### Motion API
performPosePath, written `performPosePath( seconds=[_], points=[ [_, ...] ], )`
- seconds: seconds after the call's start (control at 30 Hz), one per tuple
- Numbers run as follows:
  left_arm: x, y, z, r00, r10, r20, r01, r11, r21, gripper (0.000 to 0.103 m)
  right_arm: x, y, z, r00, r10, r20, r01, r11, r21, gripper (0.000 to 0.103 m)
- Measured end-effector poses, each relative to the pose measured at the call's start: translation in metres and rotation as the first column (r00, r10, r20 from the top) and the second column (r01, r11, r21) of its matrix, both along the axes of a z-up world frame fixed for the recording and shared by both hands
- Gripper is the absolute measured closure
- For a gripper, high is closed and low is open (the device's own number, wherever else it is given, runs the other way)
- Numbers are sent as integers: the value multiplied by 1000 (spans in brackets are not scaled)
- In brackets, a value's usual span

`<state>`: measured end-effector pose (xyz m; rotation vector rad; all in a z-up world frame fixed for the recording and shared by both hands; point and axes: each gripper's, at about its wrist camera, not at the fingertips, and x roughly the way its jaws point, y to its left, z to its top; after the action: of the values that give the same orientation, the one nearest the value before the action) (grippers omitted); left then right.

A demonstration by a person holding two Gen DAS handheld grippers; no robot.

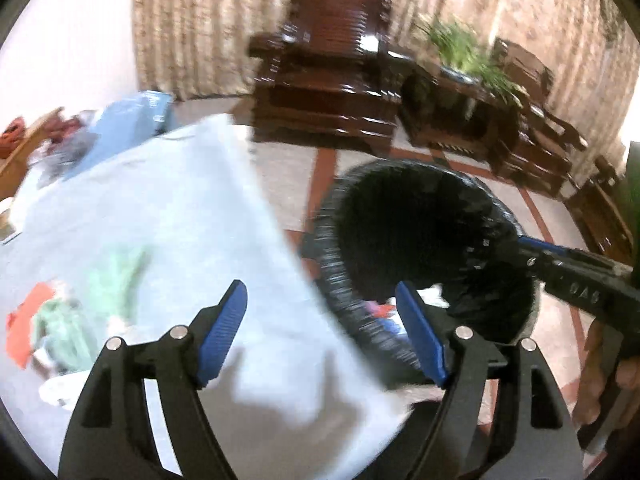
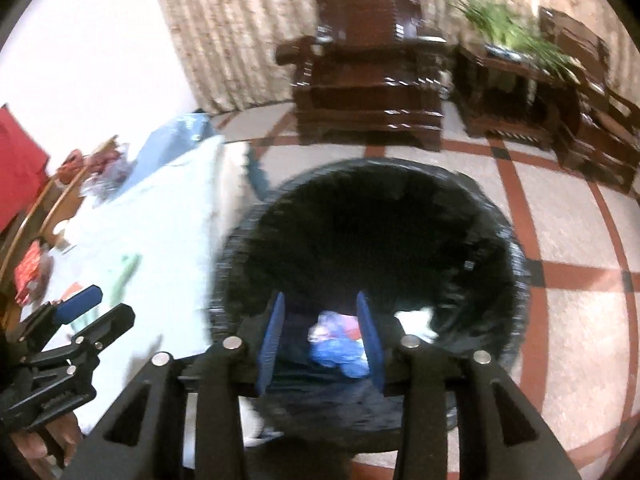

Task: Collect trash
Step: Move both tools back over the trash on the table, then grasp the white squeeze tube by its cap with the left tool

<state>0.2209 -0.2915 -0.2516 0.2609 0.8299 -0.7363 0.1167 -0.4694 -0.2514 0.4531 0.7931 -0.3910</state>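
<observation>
Where table (image 1: 168, 216) ends, bin (image 2: 516, 248) gapes

A crinkled, glossy black plastic liner (image 2: 496, 232) covers the bin's rim. Beside the bin, the table (image 1: 168, 208) wears smooth, matt pale cloth. Beyond the bin stands a polished dark wooden armchair (image 2: 372, 76), glossy with highlights. The left tongs (image 1: 320, 336) have matt black plastic arms, ribbed blue pads and shiny metal pins.

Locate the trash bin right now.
The trash bin stands on the tiled floor, centre of the right wrist view, right of the white-covered table.
</observation>
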Motion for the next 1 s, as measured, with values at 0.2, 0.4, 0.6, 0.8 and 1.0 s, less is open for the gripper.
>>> performPosePath(
  seconds=[0.2,0.4,0.6,0.8,1.0],
  points=[
    [13,130,16,975,189,117,-189,982,-12,27,27,84,20,988,121,97,-114,990,-77,55],
    [10,240,33,905,372,206,-365,928,-74,21,63,171,11,966,234,112,-223,969,-105,50],
    [13,292,13,892,415,182,-415,909,-38,21,92,238,-3,937,340,77,-330,936,-121,49],
    [37,309,-19,914,379,145,-380,925,-23,21,107,273,-15,918,394,52,-380,909,-171,49],
    [67,310,-56,929,359,95,-361,933,5,21,124,274,-33,927,375,27,-366,916,-165,49]
  ],
)
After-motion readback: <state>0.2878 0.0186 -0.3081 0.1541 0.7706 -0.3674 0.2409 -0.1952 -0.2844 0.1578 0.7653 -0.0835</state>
